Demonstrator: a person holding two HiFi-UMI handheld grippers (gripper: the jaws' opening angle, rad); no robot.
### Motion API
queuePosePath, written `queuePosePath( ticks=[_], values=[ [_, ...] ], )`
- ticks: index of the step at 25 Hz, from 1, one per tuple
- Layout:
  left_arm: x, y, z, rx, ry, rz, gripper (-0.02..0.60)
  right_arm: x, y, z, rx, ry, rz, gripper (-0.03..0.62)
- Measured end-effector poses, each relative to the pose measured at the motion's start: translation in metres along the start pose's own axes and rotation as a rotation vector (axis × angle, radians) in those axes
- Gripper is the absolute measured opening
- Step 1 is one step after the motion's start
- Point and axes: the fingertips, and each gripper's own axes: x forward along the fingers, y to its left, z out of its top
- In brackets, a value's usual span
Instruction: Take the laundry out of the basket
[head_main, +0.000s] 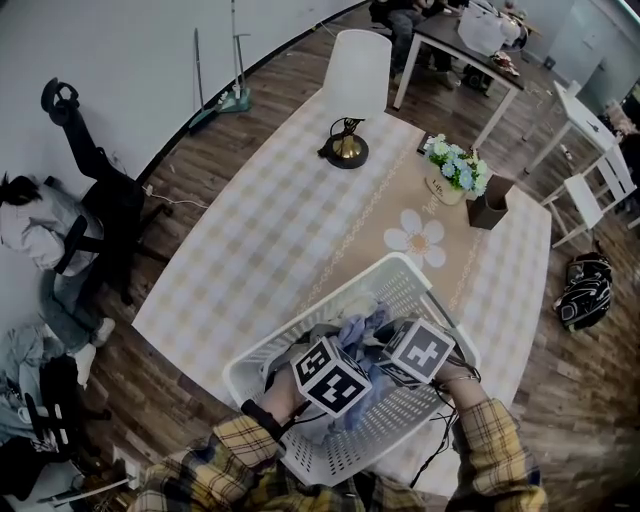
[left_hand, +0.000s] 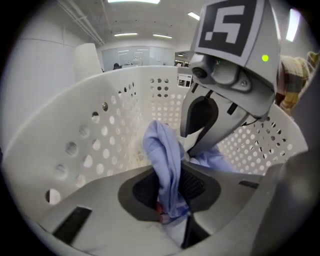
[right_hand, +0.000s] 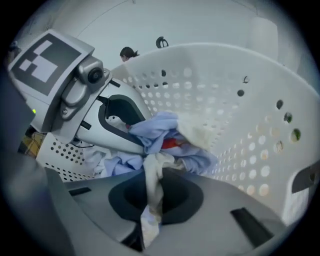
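The desk, under its checked cloth, is carrying a white basket at the edge nearest the person. In the head view the basket's long side is running slantwise from lower left to upper right. The laundry is lying heaped in the middle of it, below the rim and ringed by the perforated walls.

Both arms are reaching down into that heap, side by side and close together, so neither hand is nearer than the other. The pile is sitting straight ahead of and just under both sets of jaws.

The left hand-held gripper is clamping a blue cloth. The fold is passing between its dark pads and standing up and away from the jaws toward the basket wall. The right hand-held gripper is pinching a cream cloth, a narrow strip running lengthwise through its jaws and joining the bundle just beyond, where blue fabric and something red are showing.

Both held pieces seem to be leading back into one tangle. Judging by this, the coming move is turning on height: the folds are needing to travel upward along their own length until they are clearing the rim. The two cloths may be dragging the rest of the heap with them.
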Motion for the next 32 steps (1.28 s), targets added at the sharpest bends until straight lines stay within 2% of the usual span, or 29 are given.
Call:
queuePosePath(
  ticks=[5, 13, 21, 25, 32],
  values=[
    [-0.033, 0.013, 0.011, 0.004, -0.052, -0.010, 0.115, -0.025, 0.002, 0.033, 0.047, -0.075, -0.052, 0.044],
    [-0.072, -0.005, 0.038, 0.020, -0.138, -0.053, 0.115, -0.076, 0.017, 0.036, 0.144, -0.221, -0.155, 0.043],
    [-0.129, -0.017, 0.065, 0.047, -0.258, -0.097, 0.115, -0.138, 0.042, 0.053, 0.172, -0.388, -0.276, 0.043],
    [-0.143, -0.034, 0.079, 0.059, -0.295, -0.121, 0.115, -0.164, 0.050, 0.046, 0.174, -0.431, -0.325, 0.043],
    [-0.148, -0.082, 0.101, 0.069, -0.325, -0.146, 0.115, -0.198, 0.059, 0.010, 0.179, -0.476, -0.368, 0.043]
  ],
)
